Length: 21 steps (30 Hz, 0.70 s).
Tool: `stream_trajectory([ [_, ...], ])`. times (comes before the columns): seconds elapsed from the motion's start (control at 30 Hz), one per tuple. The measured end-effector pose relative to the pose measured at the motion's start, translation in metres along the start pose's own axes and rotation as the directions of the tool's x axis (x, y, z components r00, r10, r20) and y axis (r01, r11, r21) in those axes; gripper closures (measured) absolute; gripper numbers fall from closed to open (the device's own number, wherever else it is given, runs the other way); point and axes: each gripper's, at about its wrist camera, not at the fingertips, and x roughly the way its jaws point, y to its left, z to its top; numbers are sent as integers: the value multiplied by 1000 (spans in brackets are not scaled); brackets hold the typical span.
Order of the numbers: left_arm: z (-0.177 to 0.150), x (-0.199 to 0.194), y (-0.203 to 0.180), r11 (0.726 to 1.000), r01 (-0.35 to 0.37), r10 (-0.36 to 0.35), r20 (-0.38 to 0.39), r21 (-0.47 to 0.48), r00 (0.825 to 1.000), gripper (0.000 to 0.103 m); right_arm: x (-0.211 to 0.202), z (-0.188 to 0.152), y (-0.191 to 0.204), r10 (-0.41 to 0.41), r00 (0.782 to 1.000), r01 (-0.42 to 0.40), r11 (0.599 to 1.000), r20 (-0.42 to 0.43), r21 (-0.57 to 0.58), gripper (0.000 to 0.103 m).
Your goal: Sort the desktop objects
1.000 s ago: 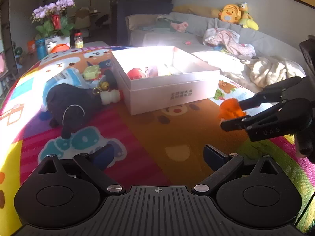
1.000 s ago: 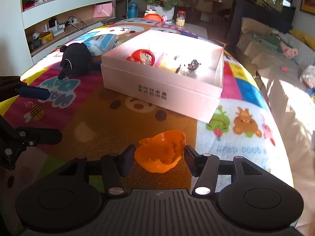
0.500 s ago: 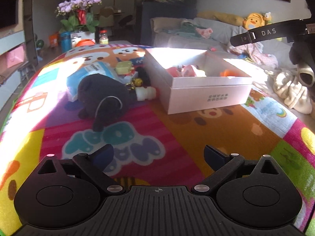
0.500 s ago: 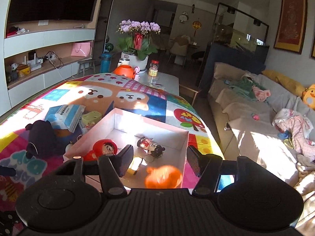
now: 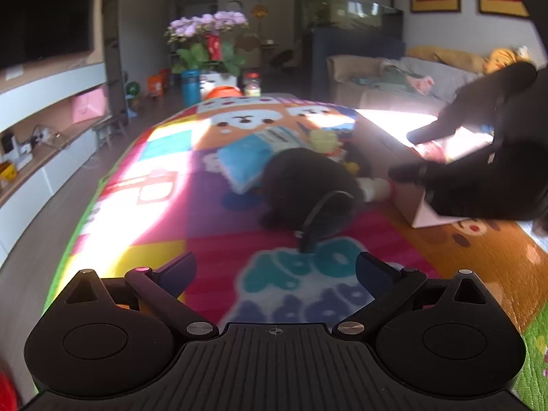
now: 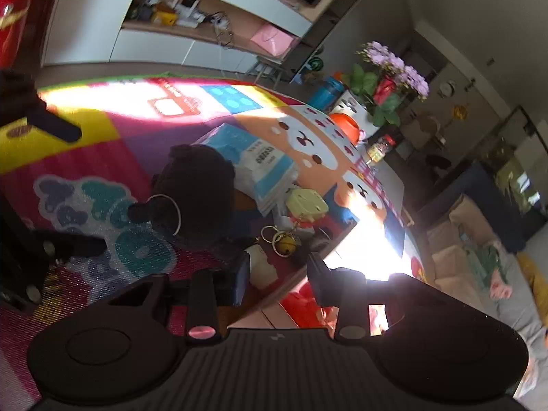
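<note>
Now the right tool (image 6: 275, 279) is hanging rolled over the near corner of the white box (image 5: 423, 210), its jaws partly spread after just closing in, with nothing pinched; a small white bottle (image 6: 262, 269) is showing in the gap beyond them, lying on the mat. Beside that bottle a yellow bell keyring (image 6: 286, 243) is lying, and past it a pale yellow toy (image 6: 306, 203) and a blue tissue pack (image 6: 253, 162). A black plush toy (image 6: 197, 193) is sprawling just left of these. Inside the box a red toy (image 6: 303, 306) is peeking out below the fingers. The left tool (image 5: 275, 274) is hovering spread wide and empty over the colourful play mat (image 5: 219, 260), pointing toward the plush. Farther off, a pot of purple flowers (image 5: 209, 42) is standing beyond the mat's far edge.
</note>
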Motion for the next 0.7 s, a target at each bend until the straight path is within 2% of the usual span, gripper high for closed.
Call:
stream_trajectory([
  [0.13, 2, -5, 21, 998, -7, 8, 14, -62, 1000, 1, 29, 11, 30, -33, 998, 24, 984, -50, -176, 67],
  [0.2, 2, -7, 28, 997, -3, 5, 22, -79, 1000, 1, 43, 12, 40, -82, 994, 61, 964, -71, -258, 67],
  [0.27, 1, -8, 30, 996, 8, -6, 26, -87, 1000, 1, 56, 11, 47, -101, 990, 63, 944, -100, -323, 67],
  [0.33, -1, -7, 31, 995, 21, -19, 26, -94, 999, 1, 63, 9, 51, -89, 987, 36, 932, -132, -360, 78],
  [0.4, -2, -7, 32, 995, 26, -23, 24, -100, 999, 1, 62, 7, 56, -95, 988, 41, 925, -126, -377, 79],
  [0.57, -2, -6, 31, 994, 24, -22, 16, -106, 1000, 1, 19, 1, 51, -35, 998, 20, 964, -51, -264, 79],
  [0.7, -1, -5, 22, 994, 47, -48, -5, -101, 999, 1, -30, -9, 28, 16, 1000, -15, 997, 11, -74, 79],
])
